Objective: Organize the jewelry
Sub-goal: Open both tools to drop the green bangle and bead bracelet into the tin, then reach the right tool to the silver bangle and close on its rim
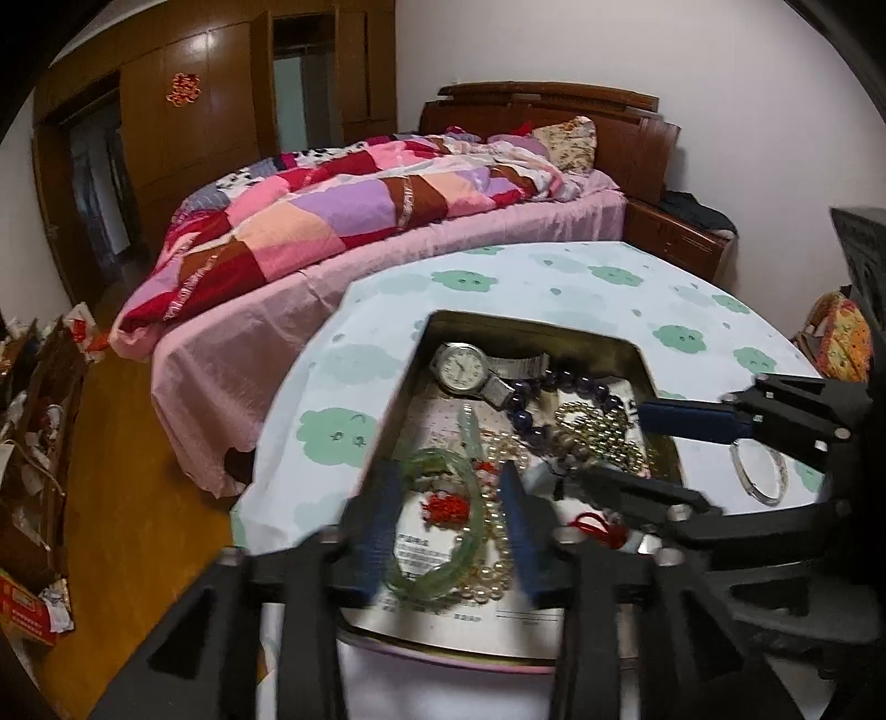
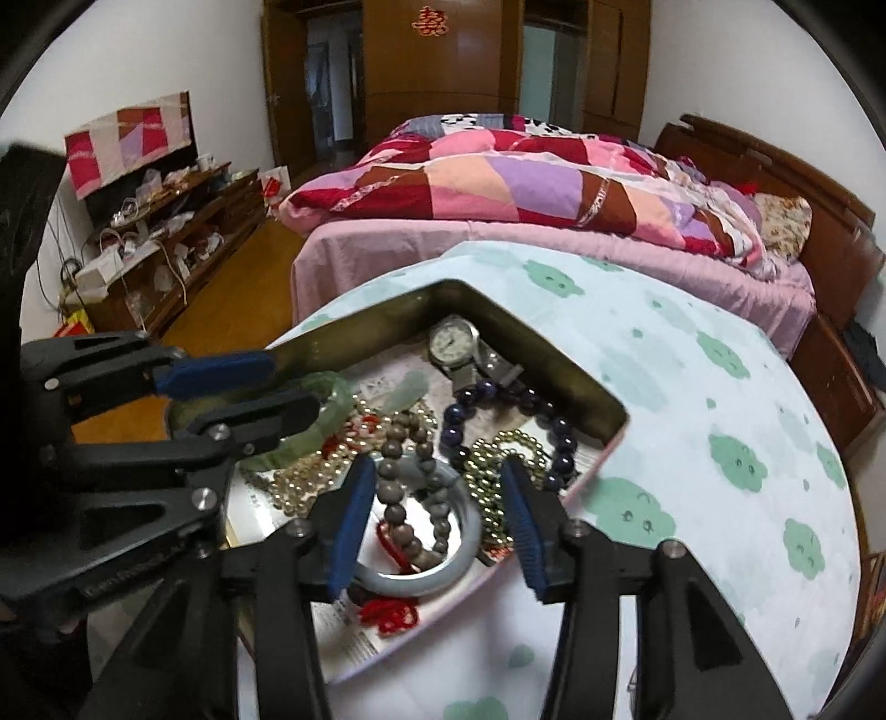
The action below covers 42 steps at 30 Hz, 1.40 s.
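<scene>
Little looks sorted so far: one silver bangle (image 1: 760,471) lies out on the tablecloth (image 1: 609,299), while the watch (image 1: 462,367), purple beads (image 2: 487,410) and pearls remain heaped in the tin (image 2: 531,343). The left gripper (image 1: 448,526), jaws apart, straddles the green bracelet (image 1: 443,554); the right gripper (image 2: 437,531), also spread and empty, brackets the pale jade bangle (image 2: 421,576) and brown beads just ahead.

bed (image 2: 554,243): we see a pink sheet, with a patchwork quilt (image 1: 332,221) heaped on top
headboard (image 1: 554,105): dark wood, floral pillow (image 1: 570,144) against it
wardrobe (image 2: 454,72): brown wood, red paper cutout (image 2: 429,21) on its door
low cabinet (image 2: 183,232): cluttered, along the wall
floor (image 1: 127,498): we note orange-brown wood
desk (image 2: 692,387): covered by a pale cloth with green cloud print
</scene>
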### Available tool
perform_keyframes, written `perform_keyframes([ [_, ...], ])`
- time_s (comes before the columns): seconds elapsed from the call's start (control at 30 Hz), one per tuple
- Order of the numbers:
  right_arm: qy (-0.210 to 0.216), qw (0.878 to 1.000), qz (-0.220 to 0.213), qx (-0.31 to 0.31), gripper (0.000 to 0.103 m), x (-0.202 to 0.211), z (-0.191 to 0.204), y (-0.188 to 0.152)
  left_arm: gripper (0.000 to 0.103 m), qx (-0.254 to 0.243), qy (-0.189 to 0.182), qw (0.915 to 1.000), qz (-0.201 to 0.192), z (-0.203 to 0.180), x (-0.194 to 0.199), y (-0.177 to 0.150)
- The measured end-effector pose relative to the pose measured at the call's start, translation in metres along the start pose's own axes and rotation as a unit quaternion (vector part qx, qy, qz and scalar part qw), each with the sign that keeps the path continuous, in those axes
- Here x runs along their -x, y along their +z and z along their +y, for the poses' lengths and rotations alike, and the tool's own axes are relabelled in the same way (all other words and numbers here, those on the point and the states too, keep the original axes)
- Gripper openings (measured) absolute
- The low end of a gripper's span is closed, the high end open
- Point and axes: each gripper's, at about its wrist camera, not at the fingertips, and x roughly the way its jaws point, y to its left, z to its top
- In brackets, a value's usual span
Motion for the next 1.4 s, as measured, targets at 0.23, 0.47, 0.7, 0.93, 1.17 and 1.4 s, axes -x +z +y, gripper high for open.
perform_keyframes([
  [0.23, 0.007, 1.0, -0.018, -0.02, 0.07, 0.017, -0.012, -0.006, 0.067, 0.008, 0.001, 0.9999, -0.013, 0.001, 0.007, 0.001],
  [0.47, -0.009, 0.999, -0.022, -0.043, 0.073, 0.033, -0.037, -0.023, 0.067, -0.009, -0.003, 0.9999, -0.012, -0.021, 0.007, 0.002],
  [0.7, -0.062, 0.994, 0.004, -0.089, 0.079, 0.039, -0.083, -0.058, 0.067, -0.038, -0.021, 0.999, 0.002, -0.064, -0.002, 0.005],
  [0.93, -0.065, 0.988, 0.043, -0.132, 0.081, 0.027, -0.111, -0.076, 0.067, -0.075, -0.022, 0.9969, 0.01, -0.1, -0.009, 0.013],
  [1.17, -0.07, 0.987, 0.053, -0.132, 0.082, 0.025, -0.114, -0.082, 0.067, -0.094, -0.014, 0.9953, 0.02, -0.124, -0.02, 0.016],
  [1.4, -0.087, 0.987, 0.07, -0.114, 0.071, 0.018, -0.11, -0.085, 0.067, -0.116, 0.002, 0.9922, 0.045, -0.136, -0.037, 0.006],
])
